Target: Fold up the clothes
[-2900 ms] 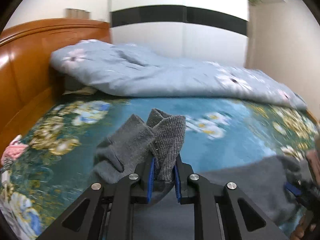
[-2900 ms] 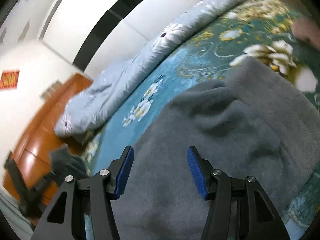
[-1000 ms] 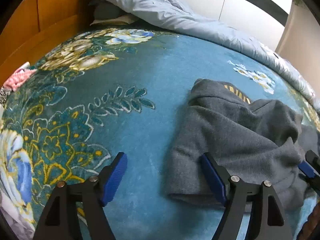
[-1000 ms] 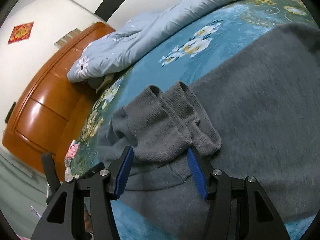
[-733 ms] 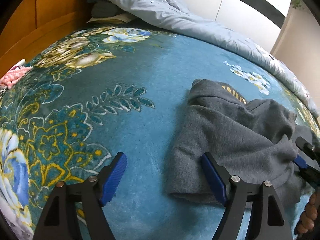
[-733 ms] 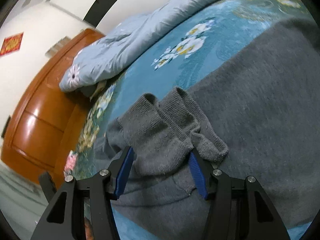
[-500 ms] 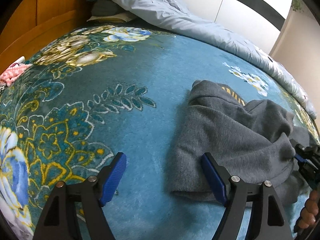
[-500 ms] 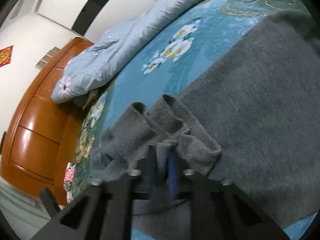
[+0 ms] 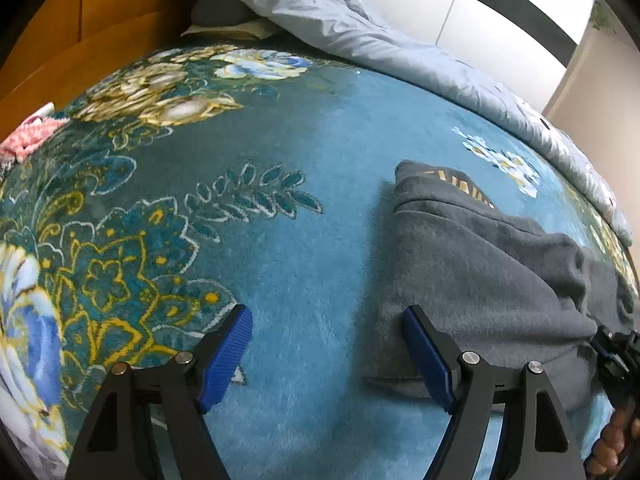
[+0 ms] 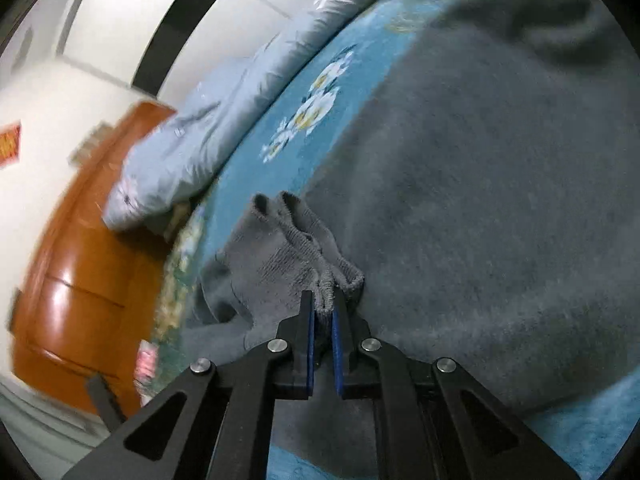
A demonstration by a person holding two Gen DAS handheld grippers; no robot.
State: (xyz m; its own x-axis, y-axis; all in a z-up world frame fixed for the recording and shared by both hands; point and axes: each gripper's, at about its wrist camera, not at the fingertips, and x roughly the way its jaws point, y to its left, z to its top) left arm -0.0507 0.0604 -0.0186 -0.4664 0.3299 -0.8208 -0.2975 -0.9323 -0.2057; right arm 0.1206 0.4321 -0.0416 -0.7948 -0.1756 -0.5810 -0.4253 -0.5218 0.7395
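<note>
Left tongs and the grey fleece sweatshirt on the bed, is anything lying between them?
Nothing visible. The left tongs hang open over the teal floral blanket, one finger at the near edge of the grey fleece sweatshirt. The right tongs pinch its ribbed cuff.

Right tongs (image 10: 323, 322) clamped on ribbed cuff (image 10: 296, 248) of grey sweater (image 10: 480, 200), atop blue floral blanket (image 10: 288, 120).
</note>
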